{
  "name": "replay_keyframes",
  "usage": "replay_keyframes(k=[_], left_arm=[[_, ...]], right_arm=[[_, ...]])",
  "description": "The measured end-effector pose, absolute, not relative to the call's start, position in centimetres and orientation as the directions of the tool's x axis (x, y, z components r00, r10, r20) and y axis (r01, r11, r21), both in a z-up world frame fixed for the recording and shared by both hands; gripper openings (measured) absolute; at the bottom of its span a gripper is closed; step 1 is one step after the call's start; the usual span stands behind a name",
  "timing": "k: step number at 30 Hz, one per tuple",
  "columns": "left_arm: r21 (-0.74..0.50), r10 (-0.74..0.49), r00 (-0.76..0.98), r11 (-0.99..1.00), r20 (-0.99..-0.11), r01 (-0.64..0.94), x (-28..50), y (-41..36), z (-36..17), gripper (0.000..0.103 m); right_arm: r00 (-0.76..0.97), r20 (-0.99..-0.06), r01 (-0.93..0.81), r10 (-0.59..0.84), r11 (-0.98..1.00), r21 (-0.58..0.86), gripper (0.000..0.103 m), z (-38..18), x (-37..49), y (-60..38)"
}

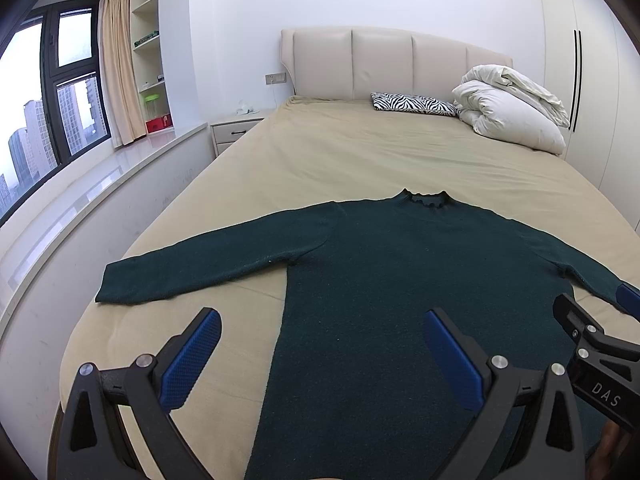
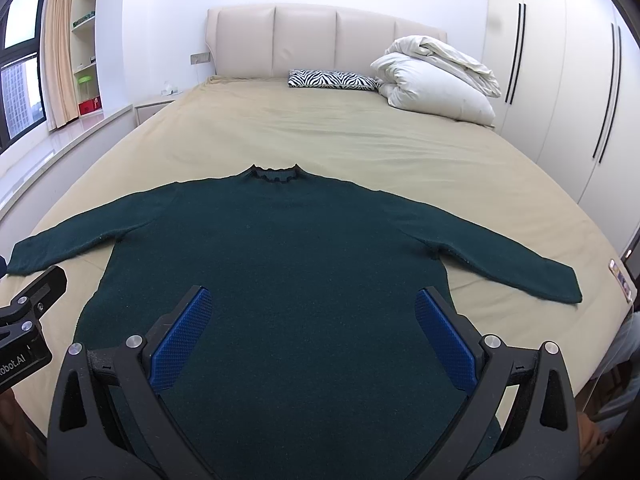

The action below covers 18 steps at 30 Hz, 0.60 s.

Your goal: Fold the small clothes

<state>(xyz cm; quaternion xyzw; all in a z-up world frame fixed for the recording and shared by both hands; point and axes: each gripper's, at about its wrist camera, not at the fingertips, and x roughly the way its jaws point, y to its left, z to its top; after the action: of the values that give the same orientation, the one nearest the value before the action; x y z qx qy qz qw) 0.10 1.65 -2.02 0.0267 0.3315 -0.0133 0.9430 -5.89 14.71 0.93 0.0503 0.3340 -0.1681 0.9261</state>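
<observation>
Home bedroom, high-rise apartment. Large bed (image 2: 320, 128) with tan sheet, padded cream headboard (image 2: 320, 40). Zebra-print pillow (image 2: 332, 79) at head of bed, folded white duvet (image 2: 436, 76) beside it. Nightstand (image 1: 232, 130) left of bed, wall socket (image 1: 275, 78) above it. Built-in open shelves (image 1: 150, 60) with small household items, beige curtain (image 1: 118, 64), dark-framed window (image 1: 52, 92) showing tower blocks outside, long white window ledge (image 1: 100, 176). White wardrobe doors (image 2: 560, 80) with slim black handles along right wall.

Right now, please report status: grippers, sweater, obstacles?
Left gripper open, right gripper open, both empty. Green sweater flat on bed, sleeves spread, unfolded. Nothing on it.
</observation>
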Motion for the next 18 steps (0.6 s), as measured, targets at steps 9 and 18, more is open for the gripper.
replay_keyframes(k=[9,18], left_arm=[[0.04,-0.009,0.779,0.998,-0.627,0.044,0.11,1.79,-2.19,0.103],[0.041,-0.007,0.778,0.998,-0.628,0.042,0.17,1.6,-2.08,0.103]], right_arm=[[0.718,-0.64,0.344,-0.272,0.939,-0.014,0.103,0.73,-6.02,14.62],[0.718,-0.642,0.342,-0.271,0.939,-0.013,0.103,0.69,-5.99,14.58]])
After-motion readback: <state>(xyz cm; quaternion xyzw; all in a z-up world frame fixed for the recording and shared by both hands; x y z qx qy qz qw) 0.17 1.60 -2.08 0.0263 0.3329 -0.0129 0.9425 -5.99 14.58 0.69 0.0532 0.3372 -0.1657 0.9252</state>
